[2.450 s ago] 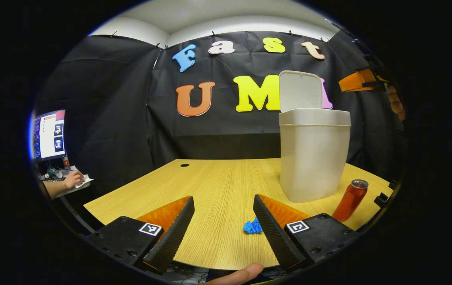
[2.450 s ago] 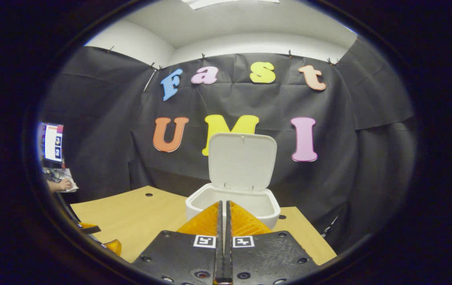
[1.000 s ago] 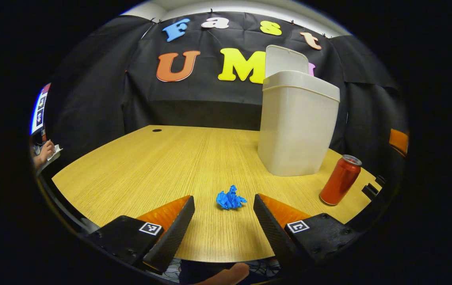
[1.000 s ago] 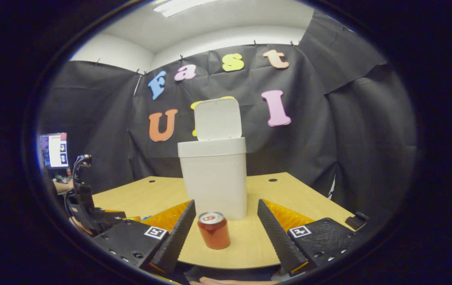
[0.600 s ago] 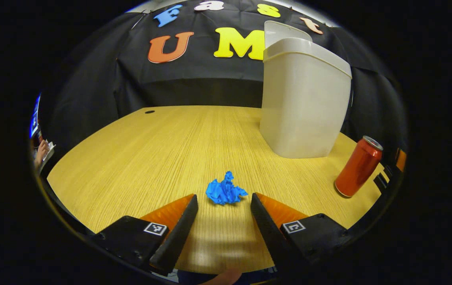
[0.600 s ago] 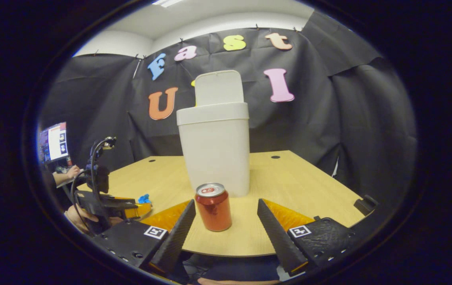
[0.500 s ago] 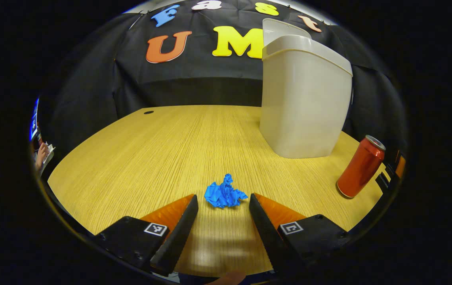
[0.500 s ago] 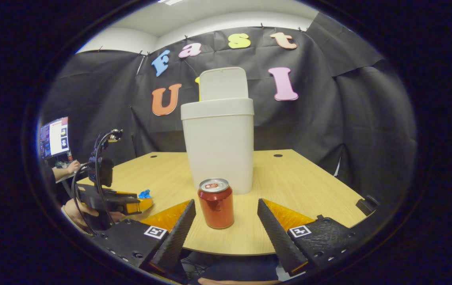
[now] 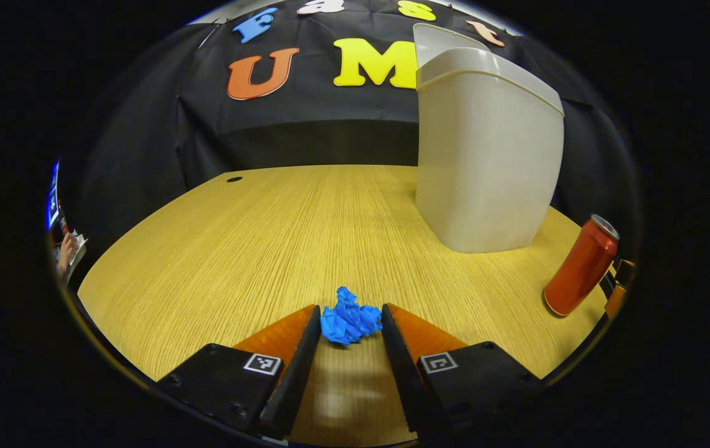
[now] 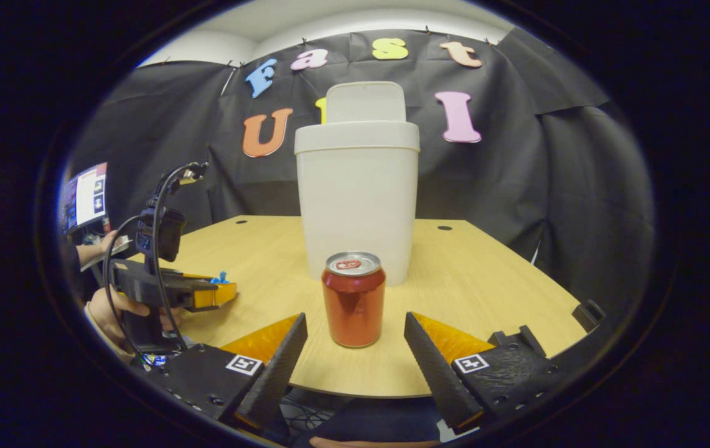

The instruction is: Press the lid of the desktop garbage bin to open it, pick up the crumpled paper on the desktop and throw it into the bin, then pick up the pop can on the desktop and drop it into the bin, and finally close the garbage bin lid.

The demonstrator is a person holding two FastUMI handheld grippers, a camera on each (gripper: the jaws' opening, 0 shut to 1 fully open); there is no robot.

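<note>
The blue crumpled paper (image 9: 350,322) lies on the wooden table (image 9: 236,249), pinched between the tips of my left gripper (image 9: 350,312), which is shut on it. The white bin (image 9: 485,155) stands at the back right with its lid (image 9: 439,40) upright and open. A red pop can (image 9: 580,266) stands right of the bin. In the right gripper view the can (image 10: 353,298) is upright just ahead of my open right gripper (image 10: 355,317), in front of the bin (image 10: 358,205). The left gripper (image 10: 205,292) and its hand are at the left.
A monitor (image 10: 84,196) and another person's hand (image 9: 67,249) are off the table's far left. Cable holes (image 9: 234,179) (image 10: 444,228) mark the tabletop's back. A black clamp (image 10: 588,309) sits on the right edge. Bare wood lies left of the bin.
My left gripper moved forward and down, and its fingers closed in on the paper. My right gripper opened, dropped from above the bin, and drew closer to the can.
</note>
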